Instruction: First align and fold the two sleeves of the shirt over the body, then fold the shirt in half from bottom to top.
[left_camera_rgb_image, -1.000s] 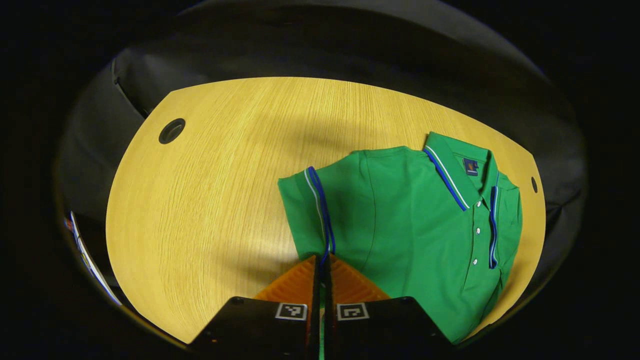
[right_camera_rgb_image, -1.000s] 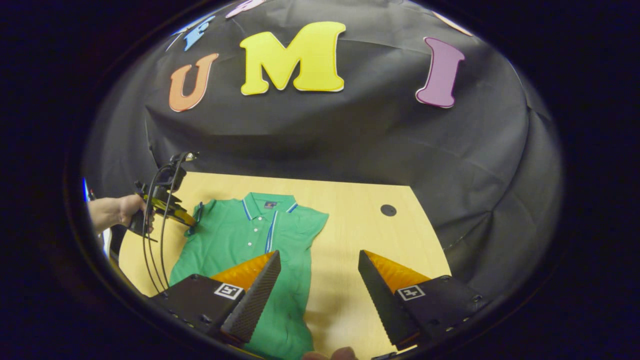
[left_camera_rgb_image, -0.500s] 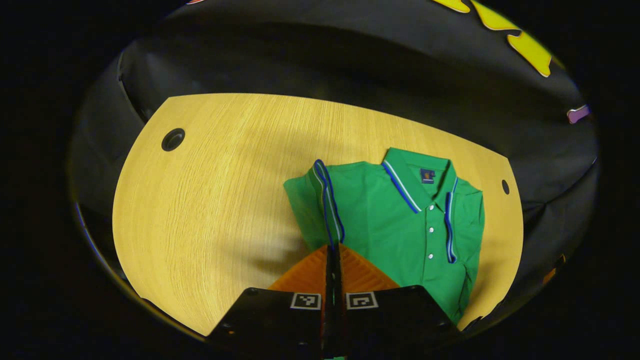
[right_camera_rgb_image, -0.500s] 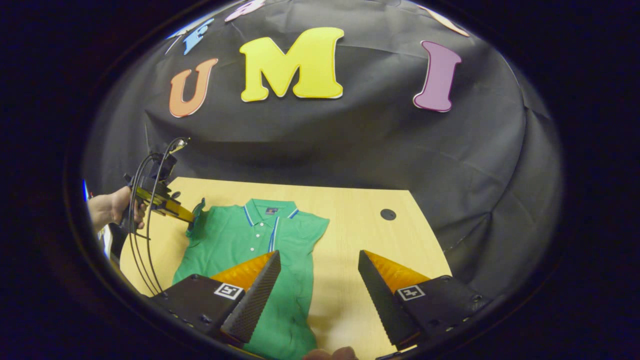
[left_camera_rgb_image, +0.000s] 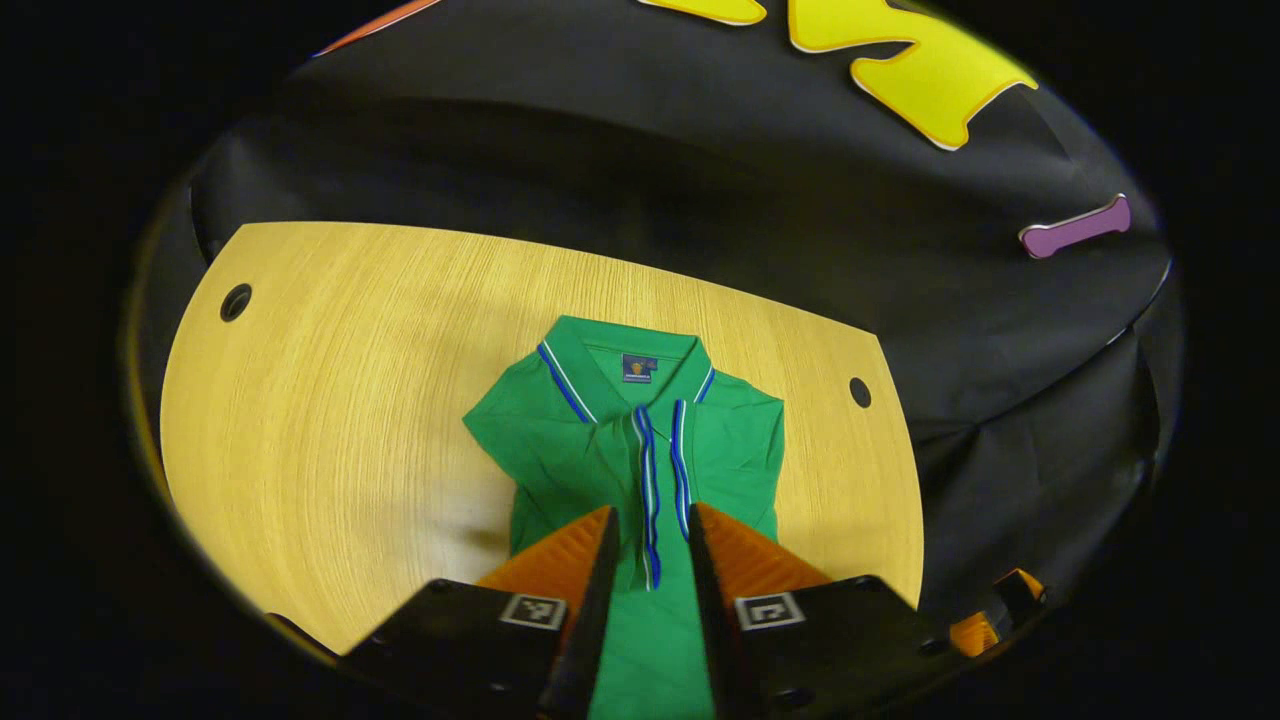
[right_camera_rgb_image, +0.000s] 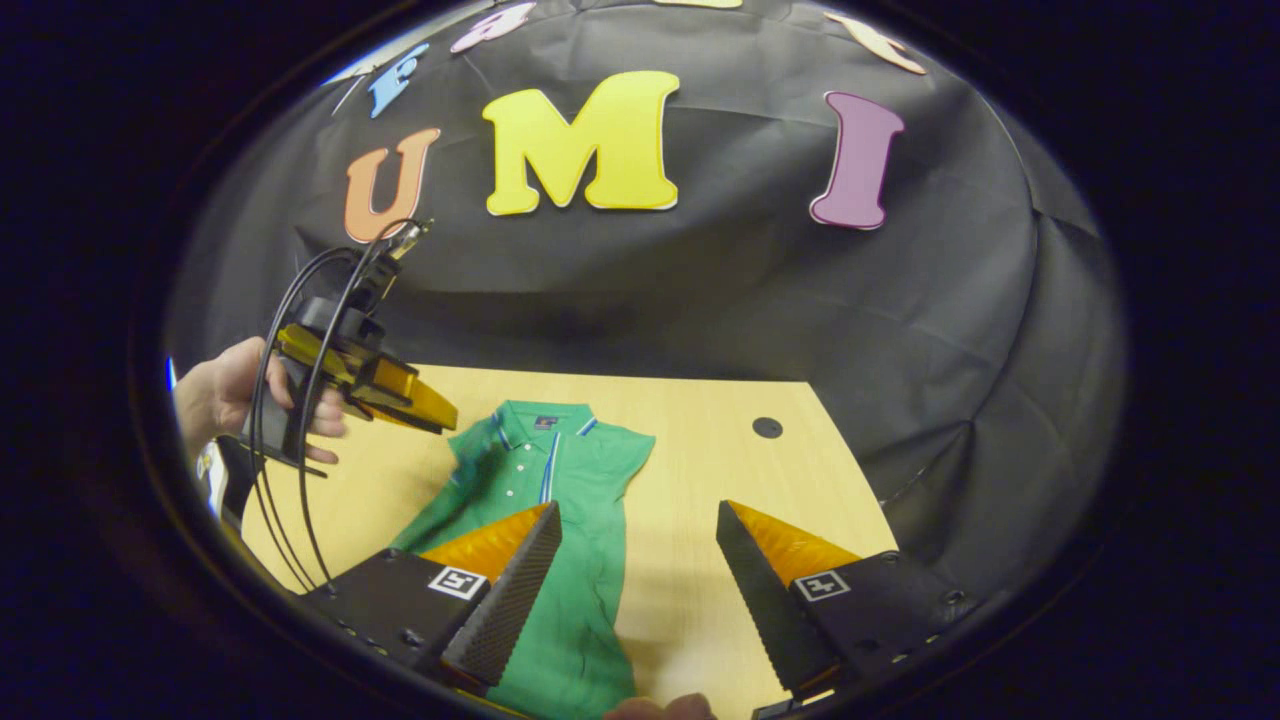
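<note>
A green polo shirt lies face up on the wooden table, collar toward the far wall. Its left sleeve is folded over the chest, and the blue-and-white cuff rests beside the button placket. My left gripper hovers over that cuff with its fingers apart and nothing pressed between them. In the right gripper view the left gripper hangs above the shirt's shoulder. The other sleeve lies spread flat. My right gripper stands wide open over the shirt's lower edge and bare table.
The table has round cable holes near its far corners. A hand holds the left gripper, and black cables loop down from it at the table's left. The black cloth wall stands close behind the table.
My left gripper carried the sleeve cuff across onto the chest, then opened and let it go. It now sits higher and nearer the shirt's middle. The right gripper barely moved.
</note>
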